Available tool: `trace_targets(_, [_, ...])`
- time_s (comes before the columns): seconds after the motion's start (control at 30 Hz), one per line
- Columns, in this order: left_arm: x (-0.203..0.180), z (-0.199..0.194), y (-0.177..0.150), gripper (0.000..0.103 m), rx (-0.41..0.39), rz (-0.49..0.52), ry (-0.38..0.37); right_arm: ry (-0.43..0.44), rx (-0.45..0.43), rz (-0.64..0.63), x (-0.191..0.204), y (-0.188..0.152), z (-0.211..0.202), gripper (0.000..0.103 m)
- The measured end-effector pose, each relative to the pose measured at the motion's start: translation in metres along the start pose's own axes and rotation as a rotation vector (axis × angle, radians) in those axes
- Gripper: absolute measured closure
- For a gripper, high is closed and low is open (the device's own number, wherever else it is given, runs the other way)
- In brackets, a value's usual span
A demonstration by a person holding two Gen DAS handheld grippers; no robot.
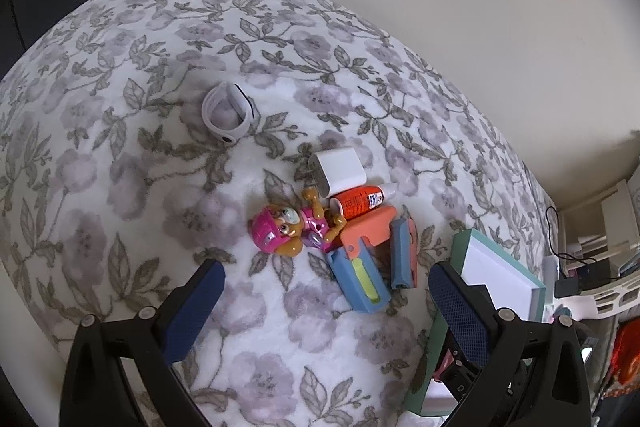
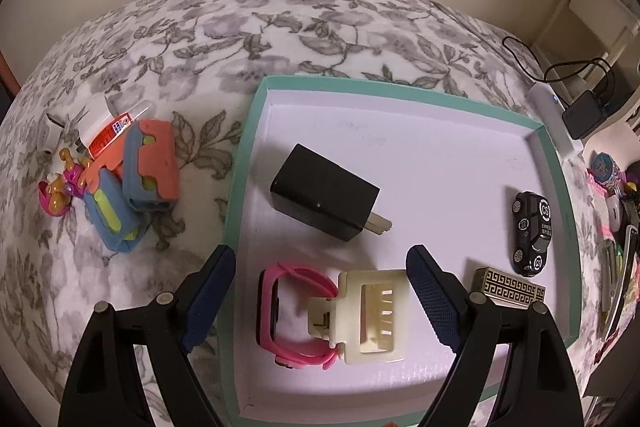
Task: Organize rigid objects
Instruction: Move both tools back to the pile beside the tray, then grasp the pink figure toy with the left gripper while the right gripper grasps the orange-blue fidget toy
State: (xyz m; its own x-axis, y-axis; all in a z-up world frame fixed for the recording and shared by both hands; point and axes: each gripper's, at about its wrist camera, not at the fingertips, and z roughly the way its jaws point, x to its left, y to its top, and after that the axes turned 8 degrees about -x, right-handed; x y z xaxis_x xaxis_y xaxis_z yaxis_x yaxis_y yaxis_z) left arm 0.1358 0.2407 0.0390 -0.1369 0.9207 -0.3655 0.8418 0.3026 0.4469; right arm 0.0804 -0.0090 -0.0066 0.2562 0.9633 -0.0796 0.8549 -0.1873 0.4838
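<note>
While the left gripper hangs over the flowered bed cover with its jaws spread and empty, the loose things lie in a small heap at about 12 o'clock from it. Nearest is the pink toy figure, hard plastic and likely light, but knobbly; its round head looks the surest hold. Touching it at 3 o'clock is the orange-and-blue folding toy, stiff, hinged, and likely to swing open if taken by one leg. Behind lie the white charger, smooth and boxy, and the orange glue bottle, round and apt to roll. A white wristband sits apart at 11 o'clock, springy rather than rigid.

From the right wrist camera, the right gripper hovers above the teal tray, jaws likewise wide and holding nothing. Between them lies the cream hair claw, touching the pink watch; both seem light. The black charger rests at 12 o'clock, the toy car at 2 o'clock, and a patterned metal case just beside the right finger. The soft bedding will give under any downward press.
</note>
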Motion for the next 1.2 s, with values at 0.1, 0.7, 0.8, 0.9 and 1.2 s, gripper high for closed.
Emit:
trace_targets(0.1, [0.001, 0.002, 0.004, 0.0, -0.002, 0.0, 0.006, -0.007, 0.004, -0.006, 0.002, 0.002, 0.001, 0.015])
trace_targets(0.7, [0.045, 0.029, 0.059, 0.0, -0.048, -0.06, 0.05, 0.093, -0.121, -0.103, 0.061, 0.058, -0.018, 0.015])
trace_targets(0.8, [0.05, 0.038, 0.058, 0.0, -0.026, -0.049, 0.071, 0.142, -0.108, -0.136, 0.081, 0.062, -0.008, 0.015])
trace_targets(0.9, [0.051, 0.049, 0.053, 0.0, 0.014, -0.034, 0.072, 0.175, -0.075, -0.142, 0.092, 0.063, 0.005, 0.015])
trace_targets(1.2, [0.041, 0.081, 0.032, 0.0, 0.132, -0.018, 0.037, 0.228, 0.001, -0.125, 0.097, 0.063, 0.034, 0.015])
